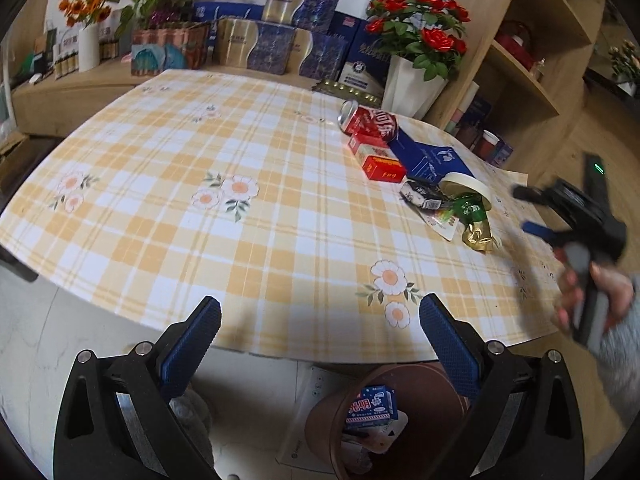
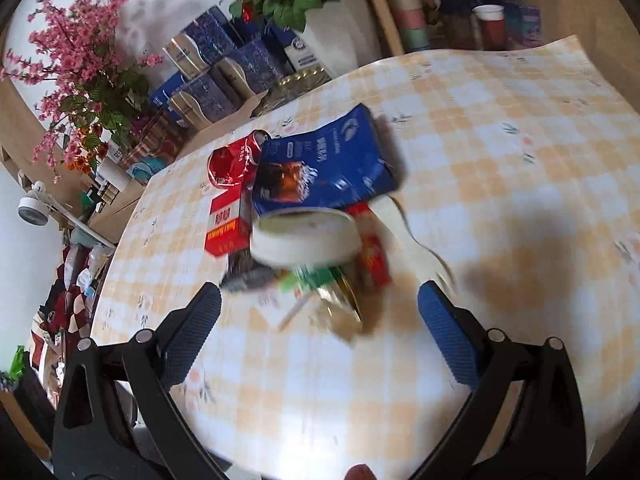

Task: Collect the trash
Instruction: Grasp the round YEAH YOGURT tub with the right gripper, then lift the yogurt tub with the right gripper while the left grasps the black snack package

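The left gripper (image 1: 320,314) hangs at the near edge of the table with its 2 blue, knurled rubber pads spread wide apart and nothing between them. Below it on the floor stands a round brown bin (image 1: 420,392) holding a small blue-and-white carton (image 1: 374,406) with glossy printed sides. The table wears a smooth yellow-and-white checked cloth (image 1: 240,152) printed with daisies. The trash lies in 1 loose heap toward the table's right side: a dented red aluminium can (image 1: 368,120) on its side, a red-and-white rectangular cardboard pack (image 1: 376,158) touching it, a flat dark-blue carton (image 1: 430,158) beside them, a cream ring of tape (image 1: 472,186), and crumpled foil wrappers in green (image 1: 466,206) and gold (image 1: 478,236). The right gripper (image 2: 320,314), seen from its own camera, hovers just short of this heap, its textured blue pads also held wide apart and gripping nothing; the tape ring (image 2: 306,238), the blue carton (image 2: 324,164), the crushed can (image 2: 234,160) and the red-and-white pack (image 2: 226,224) lie straight ahead, blurred. In the left view the right gripper (image 1: 528,210) appears at the table's right edge, held in a hand (image 1: 596,300). Red artificial roses in a white faceted vase (image 1: 412,84) stand behind the heap.
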`<state>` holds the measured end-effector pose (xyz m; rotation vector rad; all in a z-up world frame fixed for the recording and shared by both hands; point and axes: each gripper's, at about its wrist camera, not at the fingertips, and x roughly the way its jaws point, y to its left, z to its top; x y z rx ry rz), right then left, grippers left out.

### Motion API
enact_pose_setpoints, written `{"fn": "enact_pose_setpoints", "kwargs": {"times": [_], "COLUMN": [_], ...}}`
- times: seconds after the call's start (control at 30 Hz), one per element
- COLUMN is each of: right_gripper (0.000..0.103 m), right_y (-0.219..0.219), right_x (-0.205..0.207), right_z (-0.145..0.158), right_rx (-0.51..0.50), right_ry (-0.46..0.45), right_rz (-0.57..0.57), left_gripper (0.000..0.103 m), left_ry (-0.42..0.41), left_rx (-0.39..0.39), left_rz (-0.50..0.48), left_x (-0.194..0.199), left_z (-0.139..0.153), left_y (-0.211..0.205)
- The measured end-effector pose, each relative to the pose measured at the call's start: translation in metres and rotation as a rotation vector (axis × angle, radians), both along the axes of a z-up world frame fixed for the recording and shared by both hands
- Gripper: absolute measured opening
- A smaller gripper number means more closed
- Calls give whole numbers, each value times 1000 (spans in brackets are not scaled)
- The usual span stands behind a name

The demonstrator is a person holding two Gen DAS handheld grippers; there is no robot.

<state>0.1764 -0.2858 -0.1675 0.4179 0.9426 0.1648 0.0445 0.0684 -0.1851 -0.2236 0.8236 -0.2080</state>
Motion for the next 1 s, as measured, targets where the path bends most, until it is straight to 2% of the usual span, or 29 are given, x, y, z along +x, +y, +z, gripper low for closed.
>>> {"fn": "enact_pose_setpoints", "kwargs": {"times": [0.1,0.33,0.43,0.53,0.67,0.87,1.0], "right_gripper": [97,97,90,87,86,86,86], "right_y": [10,24,29,33,29,15,1], "right_x": [27,74,81,78,62,27,2], "right_z": [-7,-36,-44,-43,-29,-7,2], "right_rx": [-11,12,-16,-50,-71,-68,-53], "right_ry": [27,128,164,151,59,-67,-113], "right_rz": [12,-8,0,30,32,13,-13], "left_gripper": [97,97,92,87,76,75,75], "left_ry": [-10,1,3,5,21,27,-1], "left_rx": [21,13,5,0,-27,-59,-25], "left_rz": [1,-17,-30,-50,-94,-188,-309], "left_x": [2,8,11,14,21,45,72], "left_z": [1,-2,-3,-3,-4,3,12], "left_y": [-3,-5,-6,-8,-14,-38,-75]}}
